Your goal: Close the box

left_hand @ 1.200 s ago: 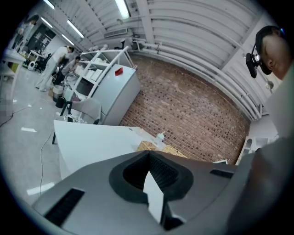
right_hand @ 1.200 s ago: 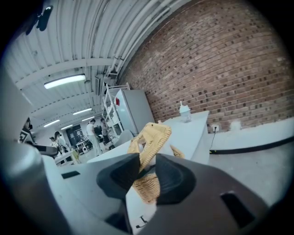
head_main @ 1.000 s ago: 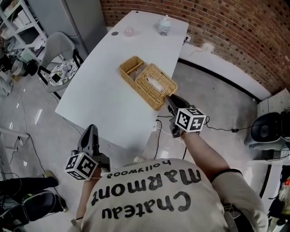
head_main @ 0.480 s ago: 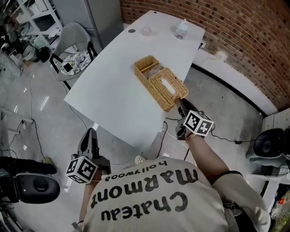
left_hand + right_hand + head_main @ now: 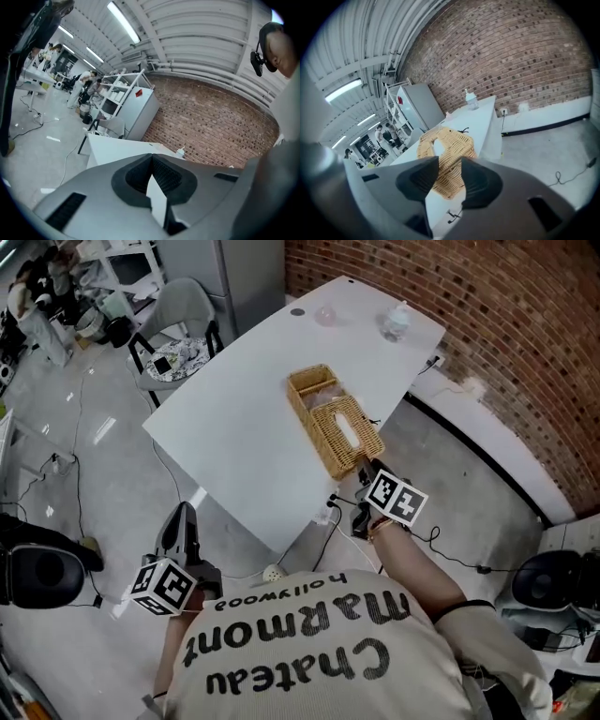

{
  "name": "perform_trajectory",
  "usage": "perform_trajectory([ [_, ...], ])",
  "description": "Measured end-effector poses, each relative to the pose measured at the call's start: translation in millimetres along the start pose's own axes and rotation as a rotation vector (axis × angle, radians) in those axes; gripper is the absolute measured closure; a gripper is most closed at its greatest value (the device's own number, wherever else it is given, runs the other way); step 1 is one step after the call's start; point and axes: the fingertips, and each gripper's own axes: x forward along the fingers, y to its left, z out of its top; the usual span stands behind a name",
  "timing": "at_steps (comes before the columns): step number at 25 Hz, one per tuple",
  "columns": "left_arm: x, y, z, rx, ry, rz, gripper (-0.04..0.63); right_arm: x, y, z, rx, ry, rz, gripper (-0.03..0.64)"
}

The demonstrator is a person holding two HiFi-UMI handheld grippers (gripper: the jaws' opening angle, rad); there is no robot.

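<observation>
The wicker box (image 5: pixel 335 423) sits at the table's (image 5: pixel 234 427) near edge, lid apparently down though I cannot confirm it is seated; my right gripper (image 5: pixel 364 468), jaws just opening and clear of it, is letting go and should next back straight off, while my left gripper (image 5: pixel 182 514) hangs closed and empty.

Industrial lab space: brick wall (image 5: pixel 525 334); strip lights (image 5: pixel 124 21) on ribbed ceiling (image 5: pixel 197 33); equipment shelving (image 5: pixel 117 91); concrete floor (image 5: pixel 84 460)
</observation>
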Motion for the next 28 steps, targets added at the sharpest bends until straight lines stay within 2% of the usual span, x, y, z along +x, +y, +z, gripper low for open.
perform_trajectory([
  [8, -21.7, -56.5, -28.3, -0.017, -0.029, 0.033, 0.594, -1.0, -4.6, -1.7, 0.092, 0.112, 0.117, 0.468],
  [14, -38.2, -97.6, -64.9, -0.032, -0.043, 0.075, 0.594, -26.2, -15.4, -23.2, 0.087, 0.206, 0.217, 0.476],
  [20, -54.7, -138.2, -98.0, -0.055, -0.062, 0.116, 0.594, -63.0, -12.4, -48.1, 0.016, 0.331, 0.352, 0.537],
  [25, -66.9, -165.8, -110.9, -0.049, -0.092, 0.129, 0.594, -92.9, 4.5, -41.0, -0.076, 0.326, 0.494, 0.616],
  [28, -76.0, -173.0, -113.2, -0.050, -0.116, 0.146, 0.594, -111.3, 18.4, -32.8, -0.130, 0.302, 0.566, 0.624],
])
